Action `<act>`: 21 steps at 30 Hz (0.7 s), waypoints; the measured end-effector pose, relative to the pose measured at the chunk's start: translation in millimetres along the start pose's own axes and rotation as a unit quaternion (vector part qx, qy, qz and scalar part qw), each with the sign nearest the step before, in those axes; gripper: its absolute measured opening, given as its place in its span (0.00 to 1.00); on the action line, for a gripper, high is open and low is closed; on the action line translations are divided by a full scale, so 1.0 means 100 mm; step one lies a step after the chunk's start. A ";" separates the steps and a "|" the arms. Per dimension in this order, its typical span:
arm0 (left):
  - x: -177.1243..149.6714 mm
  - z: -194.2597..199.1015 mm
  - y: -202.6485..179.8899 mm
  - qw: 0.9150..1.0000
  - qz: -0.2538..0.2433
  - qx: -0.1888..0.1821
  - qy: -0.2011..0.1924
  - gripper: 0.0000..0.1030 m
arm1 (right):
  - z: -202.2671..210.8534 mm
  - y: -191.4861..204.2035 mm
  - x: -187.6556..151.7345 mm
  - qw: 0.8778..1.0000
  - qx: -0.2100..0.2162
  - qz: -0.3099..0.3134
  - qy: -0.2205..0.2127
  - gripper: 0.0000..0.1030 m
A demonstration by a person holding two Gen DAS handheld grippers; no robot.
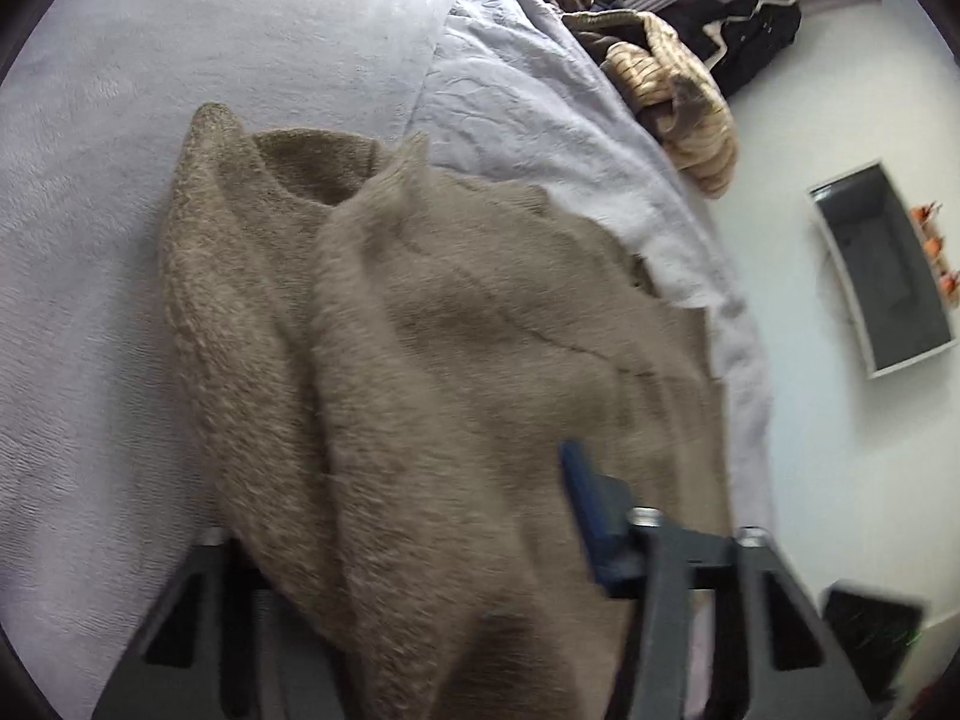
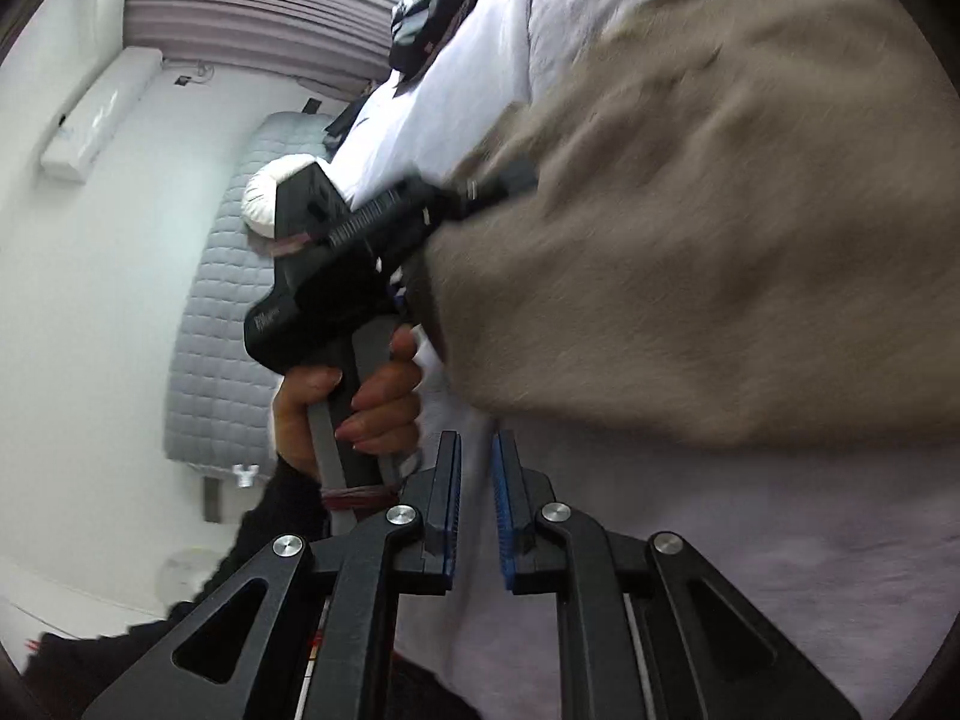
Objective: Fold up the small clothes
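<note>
A brown fuzzy sweater [image 1: 450, 330] lies bunched on the pale lilac bed cover [image 1: 180, 60]. My left gripper [image 1: 390, 480] is shut on a fold of it. One blue pad [image 1: 585, 498] shows at the right, and the other finger is buried under the cloth. In the right wrist view a hand [image 2: 384, 396] holds that left gripper [image 2: 480, 189], whose fingers vanish into the sweater [image 2: 720, 240]. My right gripper [image 2: 477, 450] hovers over the bed cover [image 2: 780, 570] just below the sweater's edge. Its jaws are shut to a narrow slit with nothing between them.
A heap of beige striped clothes [image 1: 678, 102] and a black garment [image 1: 756, 30] lie at the bed's far edge. A grey tray [image 1: 882, 276] sits on the white floor past that edge. A quilted grey mat [image 2: 222, 330] and a white unit [image 2: 102, 114] are off the bed's side.
</note>
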State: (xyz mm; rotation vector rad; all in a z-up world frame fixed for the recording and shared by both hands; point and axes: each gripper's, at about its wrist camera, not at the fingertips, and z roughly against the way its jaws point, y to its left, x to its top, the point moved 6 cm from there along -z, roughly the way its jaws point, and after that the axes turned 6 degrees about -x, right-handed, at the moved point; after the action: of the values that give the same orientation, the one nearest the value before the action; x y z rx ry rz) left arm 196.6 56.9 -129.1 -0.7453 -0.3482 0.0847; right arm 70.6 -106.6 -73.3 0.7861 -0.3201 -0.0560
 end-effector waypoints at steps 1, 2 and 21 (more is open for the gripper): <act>0.00 0.00 0.03 1.000 -0.006 0.013 -0.003 0.28 | 0.10 -0.08 0.12 0.999 -0.025 0.002 -0.021 0.13; 0.00 0.01 0.02 1.000 -0.012 0.022 -0.007 0.28 | 0.17 -0.15 0.24 0.998 -0.046 0.001 -0.040 0.13; 0.08 0.26 -0.83 0.981 -0.133 0.105 -0.095 0.24 | -0.18 -1.06 0.92 0.988 -0.148 0.000 -0.046 0.11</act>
State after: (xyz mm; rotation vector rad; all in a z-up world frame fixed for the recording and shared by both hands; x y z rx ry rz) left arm 191.5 14.5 -52.8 -0.4763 -0.6098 -0.0604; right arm 170.8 -184.8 -136.0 0.4898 -0.3881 -0.1373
